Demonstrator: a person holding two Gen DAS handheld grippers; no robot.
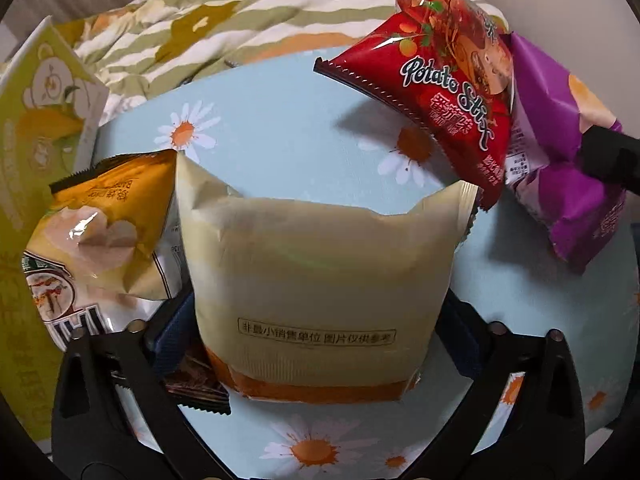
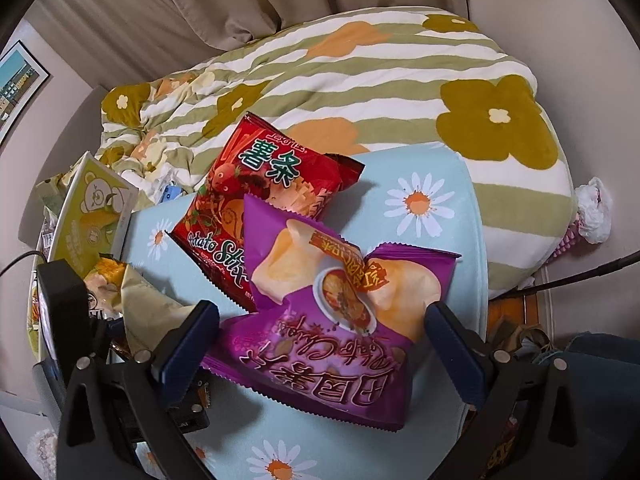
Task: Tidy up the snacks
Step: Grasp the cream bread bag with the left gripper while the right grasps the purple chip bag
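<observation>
Between the jaws of the left gripper [image 1: 316,344] sits a cream packet [image 1: 316,276]; both pads seem to press its sides, so I judge that it is pinched, with its lower end close to the camera. Just left of these jaws lies an orange-and-white snack bag [image 1: 100,240], and a small dark wrapper [image 1: 196,384] shows under the cream packet. The right gripper [image 2: 320,344] has its jaws spread around a purple chip bag [image 2: 332,344]; whether the pads already touch it, I cannot tell. Beyond these jaws a red Potato Stick bag [image 2: 256,184] lies partly under the purple one, on the daisy-print surface [image 2: 432,264]. Far to the left stands a green carton [image 2: 92,220]; its contents are hidden. The step in hand seems to be picking up snacks for sorting; next the right jaws must close on the purple bag gently, because it is puffy and slippery.
</observation>
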